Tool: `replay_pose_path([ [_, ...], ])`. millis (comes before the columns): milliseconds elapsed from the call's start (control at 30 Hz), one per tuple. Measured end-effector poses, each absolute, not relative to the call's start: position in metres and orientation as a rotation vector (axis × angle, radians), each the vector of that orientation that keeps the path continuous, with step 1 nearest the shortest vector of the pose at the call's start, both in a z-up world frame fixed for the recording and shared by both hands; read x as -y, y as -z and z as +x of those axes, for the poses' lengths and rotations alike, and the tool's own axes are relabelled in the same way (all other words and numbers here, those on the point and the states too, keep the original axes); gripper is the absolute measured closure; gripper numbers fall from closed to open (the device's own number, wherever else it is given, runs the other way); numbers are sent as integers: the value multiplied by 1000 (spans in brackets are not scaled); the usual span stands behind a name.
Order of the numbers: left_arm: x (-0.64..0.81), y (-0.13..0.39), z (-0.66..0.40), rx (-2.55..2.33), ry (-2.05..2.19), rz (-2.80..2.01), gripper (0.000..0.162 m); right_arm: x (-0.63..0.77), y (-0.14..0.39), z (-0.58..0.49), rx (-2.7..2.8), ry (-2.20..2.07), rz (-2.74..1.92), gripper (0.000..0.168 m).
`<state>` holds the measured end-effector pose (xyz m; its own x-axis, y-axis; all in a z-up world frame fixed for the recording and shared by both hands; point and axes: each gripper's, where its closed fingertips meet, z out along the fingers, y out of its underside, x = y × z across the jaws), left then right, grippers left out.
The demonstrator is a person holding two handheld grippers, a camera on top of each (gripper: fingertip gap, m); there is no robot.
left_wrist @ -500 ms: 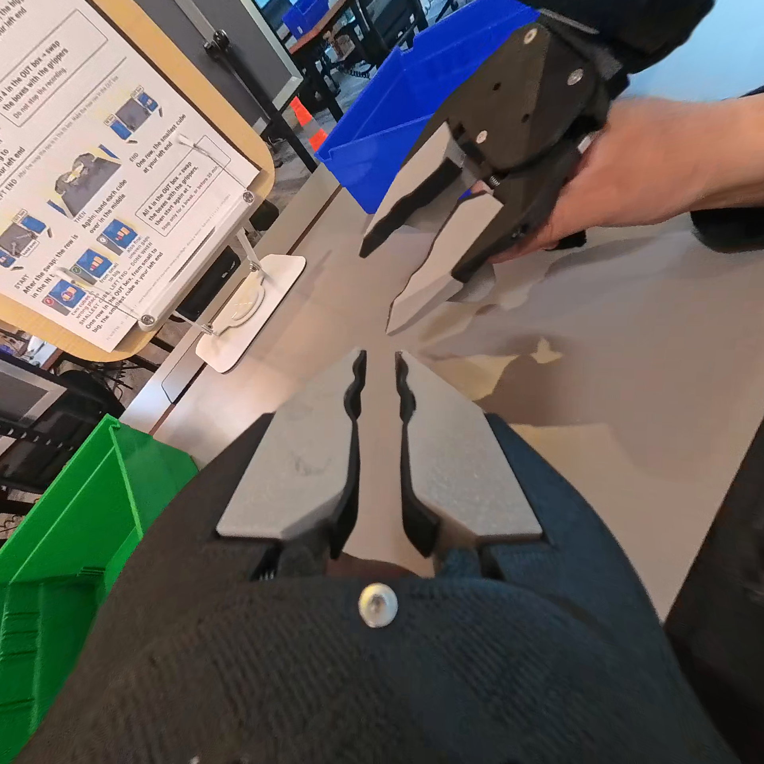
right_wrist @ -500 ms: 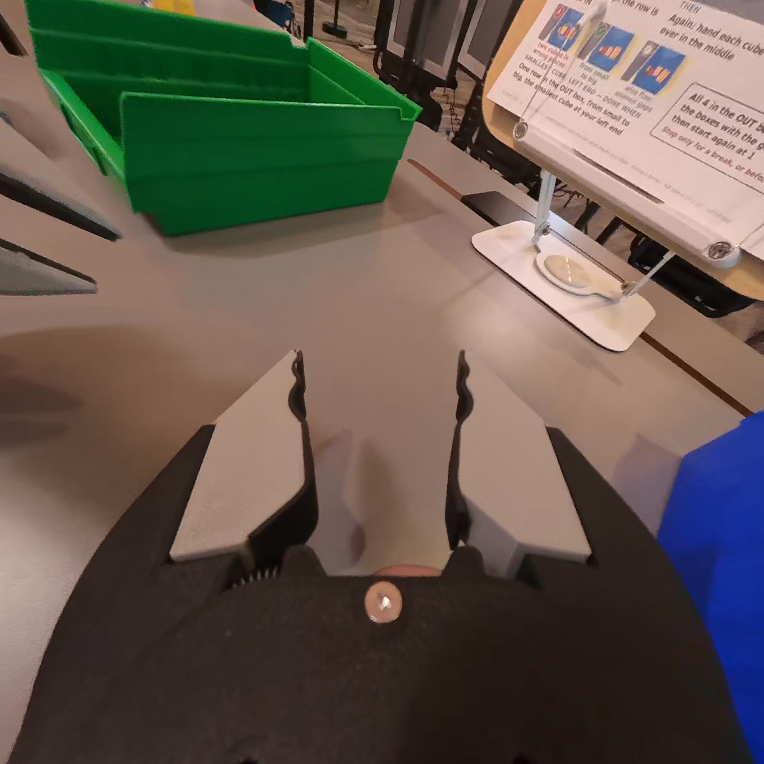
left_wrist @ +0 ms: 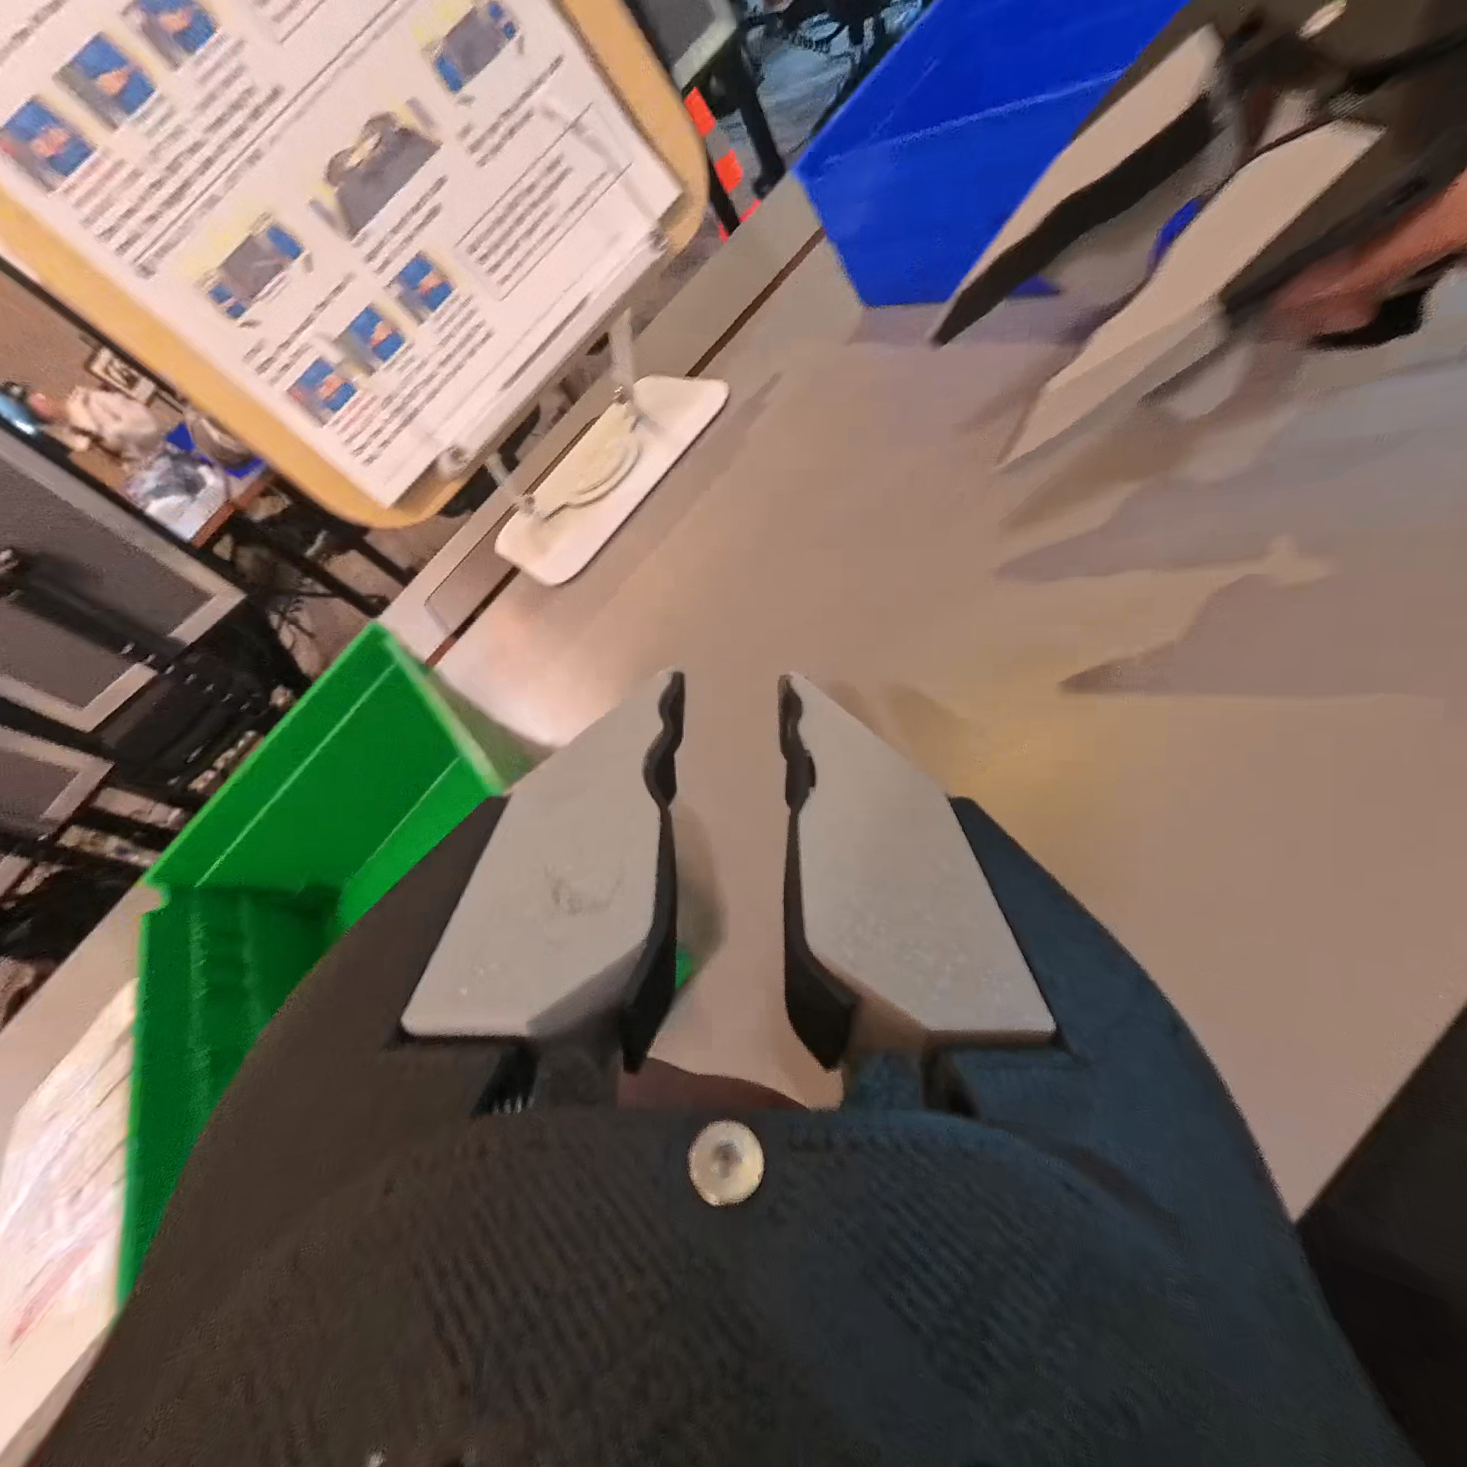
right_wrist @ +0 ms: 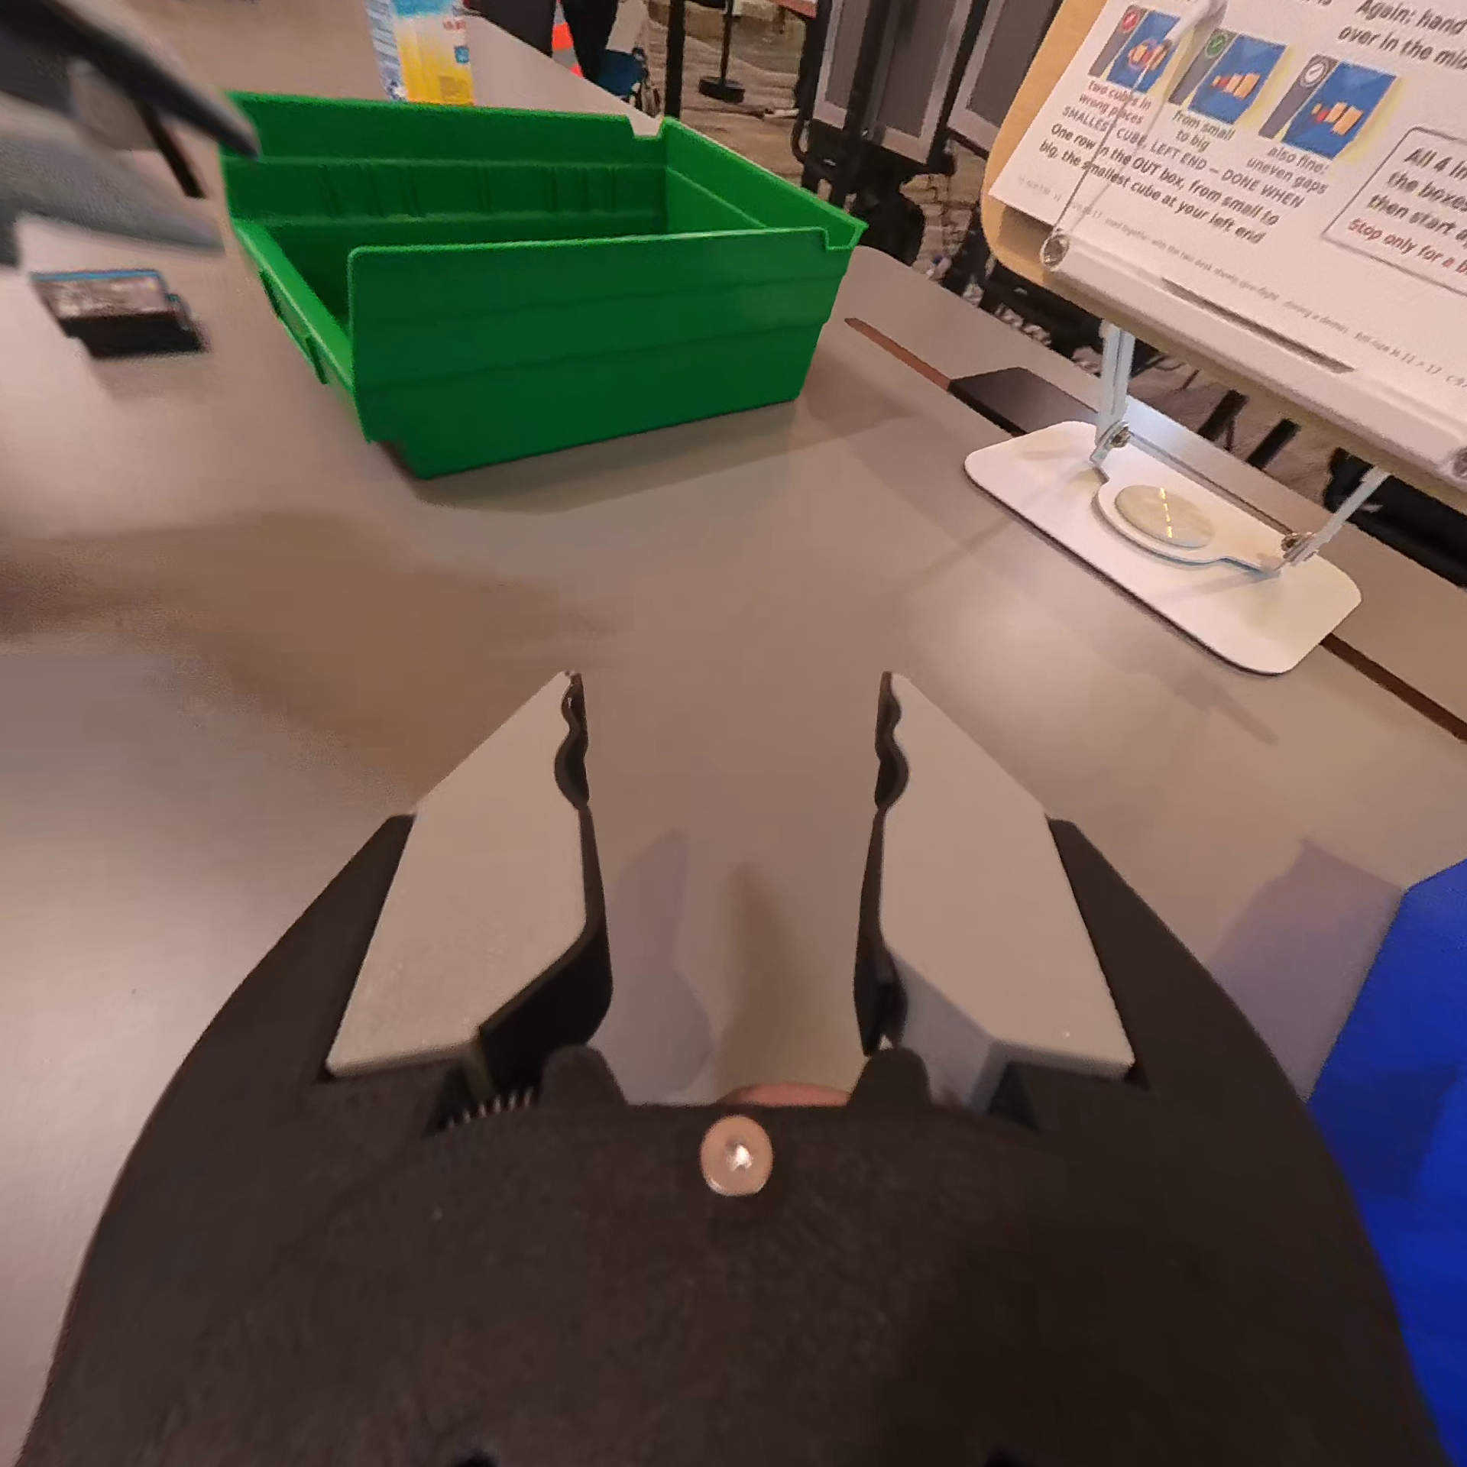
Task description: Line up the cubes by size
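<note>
Over the grey table (right_wrist: 714,571) the right gripper (right_wrist: 729,691) hangs with its jaws spread wide and nothing between them; only bare tabletop shows in the gap. From its wrist view, the green bin (right_wrist: 587,349) sits at about eleven o'clock, resting on the table, and what shows of its inside holds nothing. A white stand base (right_wrist: 1238,603) lies at two o'clock, carrying a tilted board with an instruction sheet (right_wrist: 1238,151). A blue bin (right_wrist: 1405,1111) edges in at four o'clock. A small dark flat object (right_wrist: 119,309) lies on the table at ten o'clock, left of the green bin.

From the left wrist view, the left gripper (left_wrist: 729,691) has its jaws parted by a narrow gap, empty as well. The green bin (left_wrist: 317,802) stands at nine o'clock, just beside the left finger. The right gripper (left_wrist: 1024,381), blurred and held in a hand (left_wrist: 1381,262), appears at one to two o'clock in front of the blue bin (left_wrist: 937,175), its jaws apart.

No cubes can be seen in either view, so their place cannot be told.
</note>
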<state>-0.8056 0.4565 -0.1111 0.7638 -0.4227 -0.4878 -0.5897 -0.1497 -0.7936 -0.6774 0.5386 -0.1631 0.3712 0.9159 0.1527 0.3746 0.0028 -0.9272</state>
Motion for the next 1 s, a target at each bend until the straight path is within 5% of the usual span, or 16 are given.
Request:
replay_pose_path([
  [233, -502, 100, -956, -996, -326, -1978, 123, -518, 173, -675, 1290, -751, -1593, 97],
  [500, -522, 200, -1050, -1531, -523, -2358, 122, -510, 176, -679, 1333, -787, -1591, 98],
  [767, -536, 242, -1069, -1688, -550, -2483, 109, -505, 177, -681, 1350, -835, -1600, 98],
  [833, -537, 244, -1071, -1703, -543, -2513, 116, -505, 178, -681, 1359, -835, -1604, 98],
  [867, -538, 244, -1073, -1700, -564, -2522, 133, -504, 179, -681, 1362, -833, -1605, 98],
  [1000, -537, 242, -1077, -1777, -670, -2496, 135, -501, 177, -681, 1368, -850, -1591, 100],
])
